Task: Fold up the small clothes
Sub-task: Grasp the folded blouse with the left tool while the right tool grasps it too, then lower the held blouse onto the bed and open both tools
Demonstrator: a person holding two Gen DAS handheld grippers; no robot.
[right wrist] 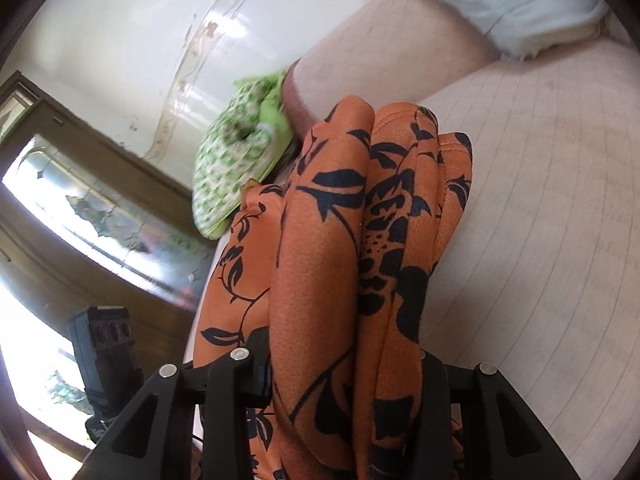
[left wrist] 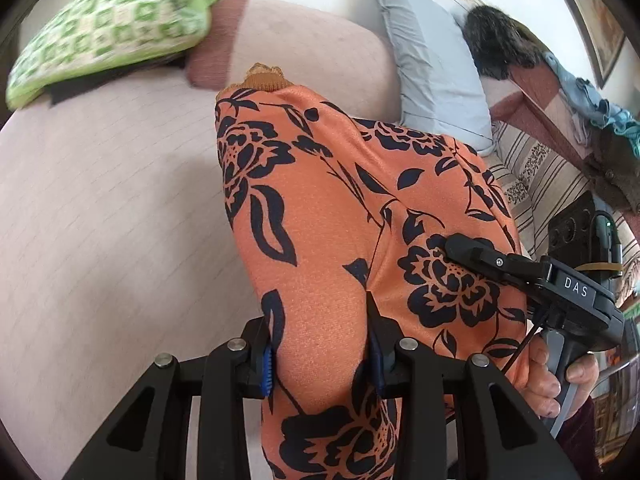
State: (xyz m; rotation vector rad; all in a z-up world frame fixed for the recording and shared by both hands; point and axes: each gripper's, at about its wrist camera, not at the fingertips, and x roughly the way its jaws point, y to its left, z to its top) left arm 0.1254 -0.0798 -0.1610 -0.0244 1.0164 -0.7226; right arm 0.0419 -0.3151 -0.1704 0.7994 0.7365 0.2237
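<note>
An orange garment with a dark floral print (left wrist: pixel 344 208) is held up over the pale pink bed (left wrist: pixel 100 208). My left gripper (left wrist: pixel 320 360) is shut on a bunched fold of it between the blue pads. In the left wrist view the right gripper (left wrist: pixel 472 252) grips the garment's right side, held by a hand. In the right wrist view the garment (right wrist: pixel 344 248) hangs in folds over my right gripper (right wrist: pixel 344 376), which is shut on the cloth; its fingertips are hidden by the fabric. The left gripper's body (right wrist: pixel 108 344) shows at the lower left.
A green and white patterned cushion (left wrist: pixel 108 36) lies at the bed's far corner, also in the right wrist view (right wrist: pixel 236 164). A grey pillow (left wrist: pixel 432 64) and a dark furry thing (left wrist: pixel 500 40) lie at the head. Striped bedding (left wrist: pixel 532 168) and clothes (left wrist: pixel 600 108) lie at the right. A window (right wrist: pixel 80 216) is at the left.
</note>
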